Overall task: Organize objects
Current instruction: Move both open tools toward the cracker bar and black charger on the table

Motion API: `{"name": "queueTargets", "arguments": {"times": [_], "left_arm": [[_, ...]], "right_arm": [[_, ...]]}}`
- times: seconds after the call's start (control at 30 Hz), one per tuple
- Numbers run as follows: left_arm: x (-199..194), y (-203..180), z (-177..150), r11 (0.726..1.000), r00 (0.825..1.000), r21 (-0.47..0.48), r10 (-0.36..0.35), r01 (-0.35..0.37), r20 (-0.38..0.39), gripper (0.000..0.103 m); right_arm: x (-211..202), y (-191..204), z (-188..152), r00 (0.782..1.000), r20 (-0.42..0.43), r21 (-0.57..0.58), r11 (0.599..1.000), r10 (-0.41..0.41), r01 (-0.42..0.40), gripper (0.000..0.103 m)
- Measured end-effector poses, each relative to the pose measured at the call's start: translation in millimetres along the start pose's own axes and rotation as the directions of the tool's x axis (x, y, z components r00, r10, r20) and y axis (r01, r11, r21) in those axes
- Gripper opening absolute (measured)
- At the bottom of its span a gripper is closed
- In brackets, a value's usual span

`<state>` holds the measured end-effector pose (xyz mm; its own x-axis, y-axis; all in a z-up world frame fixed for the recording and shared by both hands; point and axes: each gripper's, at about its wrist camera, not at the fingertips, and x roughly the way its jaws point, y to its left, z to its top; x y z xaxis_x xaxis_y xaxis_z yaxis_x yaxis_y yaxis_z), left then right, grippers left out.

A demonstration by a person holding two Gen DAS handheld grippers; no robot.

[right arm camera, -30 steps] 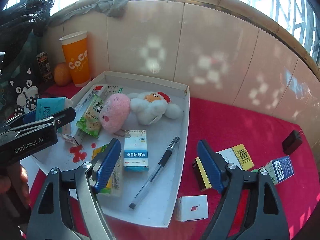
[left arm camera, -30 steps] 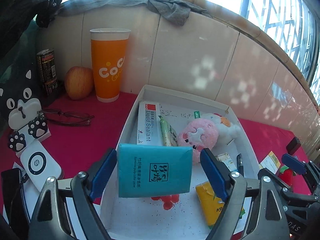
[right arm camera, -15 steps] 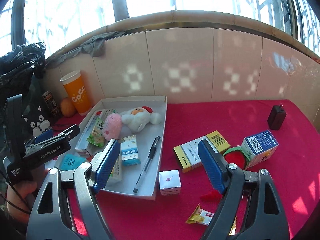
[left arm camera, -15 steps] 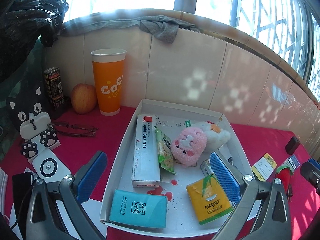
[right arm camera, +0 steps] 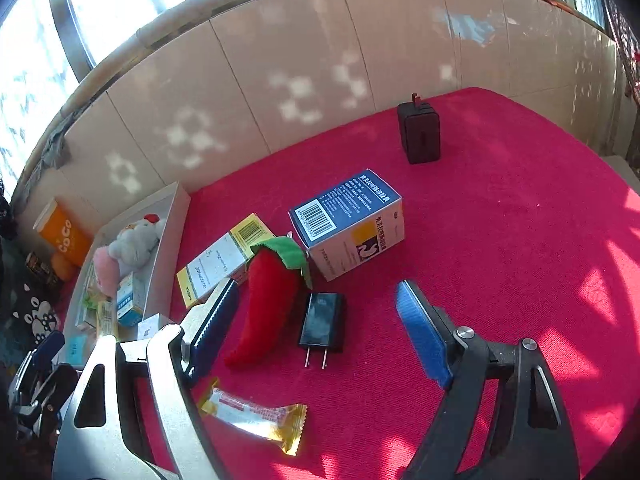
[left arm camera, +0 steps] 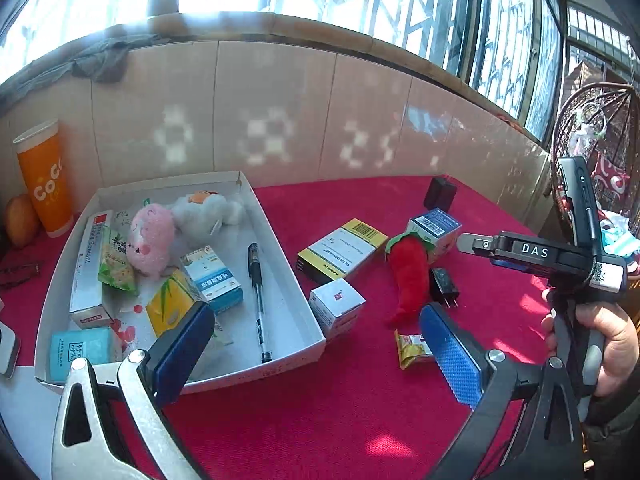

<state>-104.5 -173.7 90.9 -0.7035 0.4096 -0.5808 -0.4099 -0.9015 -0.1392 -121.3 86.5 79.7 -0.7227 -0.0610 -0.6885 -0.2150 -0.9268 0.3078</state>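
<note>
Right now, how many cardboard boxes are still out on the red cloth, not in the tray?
3. The yellow-edged box lies flat nearest the tray; the small white box sits by the tray's near corner; the blue-topped box stands behind the plush chili. Others may be hidden.

Surface [right arm camera: 500, 240] crimson. Tray [left arm camera: 288, 264] white. Chilli [right arm camera: 272, 300] red, green cap. Box [right arm camera: 348, 220] beside chilli blue-topped, white-sided, barcode. Charger [right arm camera: 322, 322] black. Cup [left arm camera: 42, 184] orange, white letters. Claw pads [left arm camera: 452, 356] blue, dimpled.
</note>
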Motion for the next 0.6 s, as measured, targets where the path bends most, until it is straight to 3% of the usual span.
{"name": "queueTargets", "arguments": {"times": [0.1,0.27,0.33,0.5,0.57,0.6], "left_arm": [[7.6,-23.1,-10.2,0.995,0.997,0.067,-0.069,0.071,-0.035,0.103],[17.1,-46.5,-25.3,0.973,0.991,0.200,-0.096,0.113,-0.092,0.103],[20.7,-48.2,-28.3,0.969,0.985,0.199,-0.127,0.149,-0.120,0.103],[34.8,-53.5,-33.8,0.962,0.975,0.220,-0.123,0.164,-0.187,0.103],[37.9,-58.6,-33.4,0.953,0.972,0.240,-0.137,0.183,-0.193,0.103],[40.3,-61.3,-32.7,0.948,0.970,0.250,-0.148,0.195,-0.195,0.103]], "right_arm": [[11.7,-5.1,-2.7,1.000,-0.016,-0.007,1.000,-0.013,0.012,0.081],[38.5,1.4,-19.3,0.989,-0.109,-0.143,0.986,-0.100,0.084,0.079],[46.3,2.9,-25.6,0.986,-0.128,-0.173,0.981,-0.111,0.088,0.064],[60.5,15.0,-24.6,0.980,-0.107,-0.262,0.956,-0.165,0.133,0.057],[63.2,17.4,-22.4,0.978,-0.091,-0.290,0.944,-0.189,0.155,0.047],[62.0,17.7,-21.4,0.979,-0.087,-0.295,0.943,-0.184,0.152,0.033]]}}
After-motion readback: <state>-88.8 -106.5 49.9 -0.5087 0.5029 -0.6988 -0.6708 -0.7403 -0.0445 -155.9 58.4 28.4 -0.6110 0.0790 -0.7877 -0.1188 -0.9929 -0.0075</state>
